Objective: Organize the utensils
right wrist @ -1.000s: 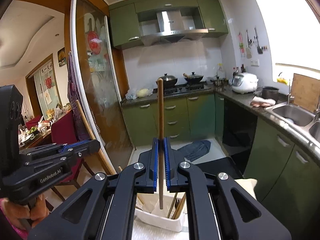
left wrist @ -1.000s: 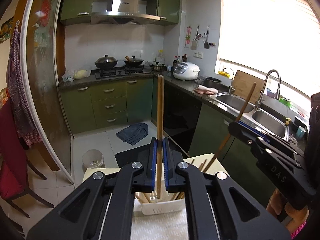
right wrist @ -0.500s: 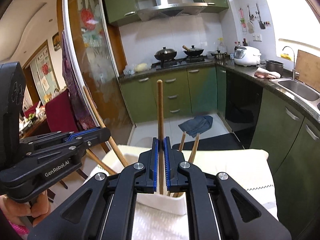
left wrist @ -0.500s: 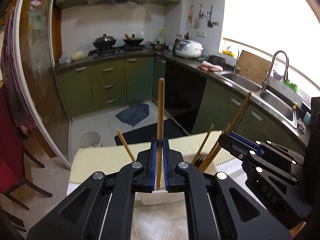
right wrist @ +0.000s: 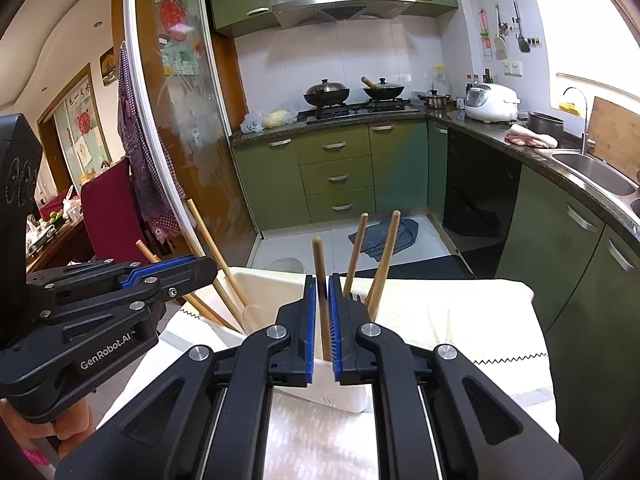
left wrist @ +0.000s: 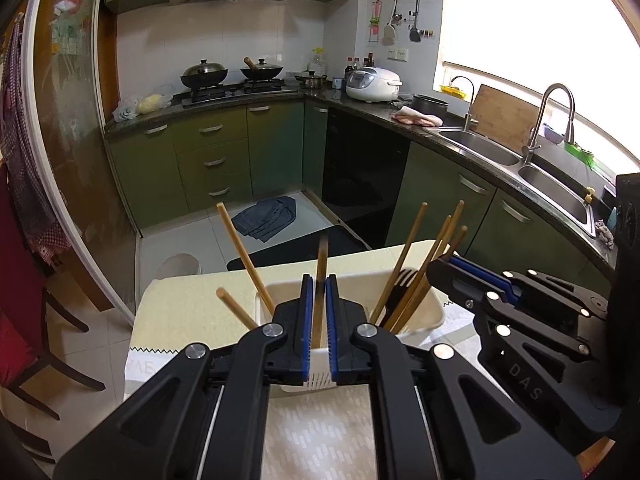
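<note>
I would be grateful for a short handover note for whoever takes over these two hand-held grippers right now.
Left hand-held gripper: shut on a wooden chopstick, held upright over the white utensil basket.
Right hand-held gripper: shut on another chopstick, above the same basket.
Basket: on the cloth-covered table, already holding several wooden utensils and a black fork.
Done: most utensils binned.
Left: lower and release both chopsticks.
</note>
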The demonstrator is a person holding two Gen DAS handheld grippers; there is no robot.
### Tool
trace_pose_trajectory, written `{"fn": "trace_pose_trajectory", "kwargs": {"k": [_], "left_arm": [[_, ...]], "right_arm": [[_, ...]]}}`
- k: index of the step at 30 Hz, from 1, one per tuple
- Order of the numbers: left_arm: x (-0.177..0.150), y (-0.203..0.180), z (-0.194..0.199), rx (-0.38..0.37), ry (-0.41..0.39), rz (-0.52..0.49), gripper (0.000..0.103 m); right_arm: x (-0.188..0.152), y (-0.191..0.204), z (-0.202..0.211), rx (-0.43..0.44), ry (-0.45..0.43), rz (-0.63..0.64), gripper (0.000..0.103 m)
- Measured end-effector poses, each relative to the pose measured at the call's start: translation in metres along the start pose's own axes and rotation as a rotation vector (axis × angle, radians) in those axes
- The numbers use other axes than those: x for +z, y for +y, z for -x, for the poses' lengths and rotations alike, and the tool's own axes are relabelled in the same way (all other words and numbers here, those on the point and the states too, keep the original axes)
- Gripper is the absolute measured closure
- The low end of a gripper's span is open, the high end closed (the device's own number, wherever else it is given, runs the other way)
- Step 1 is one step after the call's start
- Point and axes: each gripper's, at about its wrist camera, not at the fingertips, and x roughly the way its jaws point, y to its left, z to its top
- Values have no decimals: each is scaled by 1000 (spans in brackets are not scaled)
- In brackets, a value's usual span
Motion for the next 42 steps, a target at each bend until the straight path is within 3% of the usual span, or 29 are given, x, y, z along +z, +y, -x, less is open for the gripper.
{"fn": "trace_pose_trajectory", "kwargs": {"k": [6, 9, 12, 14, 15, 19, 22, 24, 29, 35, 39, 42], "left_arm": [[-7, 3, 19, -3, -29, 15, 97], [-10, 4, 38, -1, -64, 19, 96], [-17, 5, 63, -5, -109, 32, 86], [-29, 4, 81, 3, -150, 25, 58], [-38, 3, 91, 12, -174, 18, 53], [-82, -1, 127, 44, -232, 9, 48], [-113, 5, 151, 40, -228, 50, 47], [-133, 9, 168, 54, -234, 74, 46], [-180, 14, 221, 133, -300, 62, 13], [-208, 11, 275, 102, -338, 57, 7], [-216, 4, 285, 63, -314, 60, 7], [-218, -6, 285, 77, -309, 40, 7]], "right_arm": [[-5, 6, 25, -1, -41, 6, 92], [-9, 10, 49, -2, -81, 16, 82], [-19, 15, 82, -4, -138, 27, 65], [-32, 18, 105, -4, -177, 31, 43], [-43, 19, 118, -7, -200, 33, 37], [-88, 26, 159, -13, -225, 47, 13], [-124, 34, 191, -21, -235, 49, 5], [-146, 42, 213, -41, -233, 67, 5], [-194, 65, 273, -102, -250, 135, 5], [-226, 79, 328, -130, -252, 107, 5], [-225, 90, 346, -152, -267, 115, 5], [-228, 95, 357, -168, -277, 124, 5]]}}
